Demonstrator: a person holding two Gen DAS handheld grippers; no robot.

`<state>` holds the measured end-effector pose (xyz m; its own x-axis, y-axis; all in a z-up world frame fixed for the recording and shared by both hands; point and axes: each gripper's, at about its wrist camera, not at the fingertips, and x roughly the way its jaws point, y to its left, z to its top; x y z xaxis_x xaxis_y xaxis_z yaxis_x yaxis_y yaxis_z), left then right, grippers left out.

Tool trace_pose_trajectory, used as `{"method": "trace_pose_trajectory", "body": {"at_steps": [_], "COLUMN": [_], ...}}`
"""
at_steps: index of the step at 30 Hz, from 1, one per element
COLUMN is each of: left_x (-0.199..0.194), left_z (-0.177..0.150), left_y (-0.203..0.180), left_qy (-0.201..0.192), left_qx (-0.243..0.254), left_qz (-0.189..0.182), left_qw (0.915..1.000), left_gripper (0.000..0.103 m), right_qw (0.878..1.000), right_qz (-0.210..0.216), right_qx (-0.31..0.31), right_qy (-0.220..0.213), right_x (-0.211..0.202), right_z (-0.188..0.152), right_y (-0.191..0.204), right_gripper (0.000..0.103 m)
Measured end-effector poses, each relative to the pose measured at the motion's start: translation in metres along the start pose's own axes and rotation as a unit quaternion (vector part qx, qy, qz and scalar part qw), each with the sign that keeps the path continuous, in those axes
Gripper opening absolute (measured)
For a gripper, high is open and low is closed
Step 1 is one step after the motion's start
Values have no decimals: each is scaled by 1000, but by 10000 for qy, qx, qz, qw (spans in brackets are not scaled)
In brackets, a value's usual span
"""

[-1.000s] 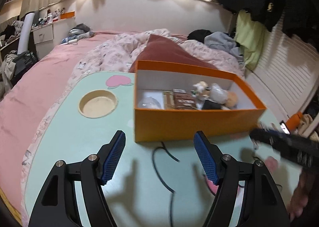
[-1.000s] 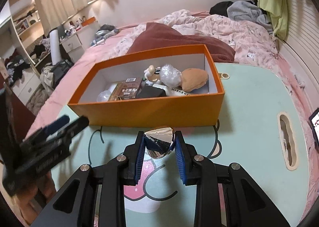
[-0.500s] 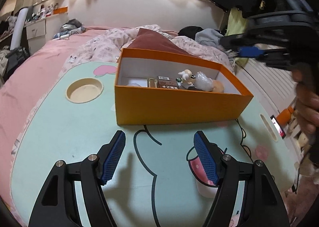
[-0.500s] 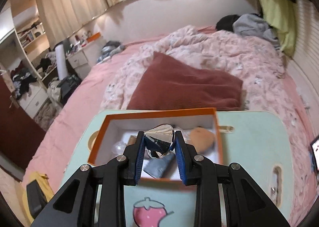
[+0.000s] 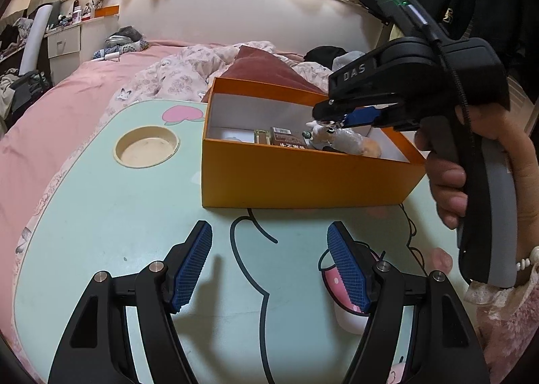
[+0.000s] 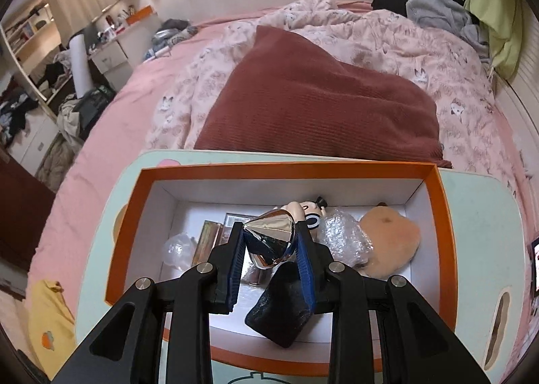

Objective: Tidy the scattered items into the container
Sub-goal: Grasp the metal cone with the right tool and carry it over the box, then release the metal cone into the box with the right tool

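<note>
I am gripping the shiny silver cone [image 6: 269,238] in my right gripper [image 6: 269,261] directly over the orange box [image 6: 444,225]; my left gripper [image 5: 269,266] is hovering open above the bench [image 5: 101,215], box just ahead

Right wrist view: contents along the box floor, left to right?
Clear plastic blob → brown packets → shiny silver piece held in the right gripper → bubble wrap bundle → tan plush.
</note>
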<state>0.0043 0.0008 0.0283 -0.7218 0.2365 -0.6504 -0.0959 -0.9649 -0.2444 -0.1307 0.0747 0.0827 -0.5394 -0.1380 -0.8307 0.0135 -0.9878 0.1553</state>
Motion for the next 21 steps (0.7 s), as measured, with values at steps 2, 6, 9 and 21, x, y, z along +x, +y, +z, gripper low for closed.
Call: {"method": "trace_pose_trajectory", "body": {"at_steps": [2, 6, 9, 21], "left_x": [1, 1, 0, -5], "left_z": [0, 0, -1, 1], "left_y": [0, -1, 0, 17], "left_qy": [20, 30, 14, -17], "left_qx": [1, 5, -7, -365], "left_qz": [2, 6, 6, -34], "left_qw": [10000, 10000, 10000, 9993], "left_gripper": [71, 71, 71, 71], "right_qw": [10000, 9995, 9976, 9925], "right_qz": [22, 97, -177, -620], "right_qx": [33, 81, 65, -5], "right_qy": [-77, -290, -664, -1057], "right_x": [-6, -22, -41, -87], "right_z": [1, 4, 4, -72], "right_y": [-1, -4, 0, -3], "right_gripper": [33, 51, 51, 51]}}
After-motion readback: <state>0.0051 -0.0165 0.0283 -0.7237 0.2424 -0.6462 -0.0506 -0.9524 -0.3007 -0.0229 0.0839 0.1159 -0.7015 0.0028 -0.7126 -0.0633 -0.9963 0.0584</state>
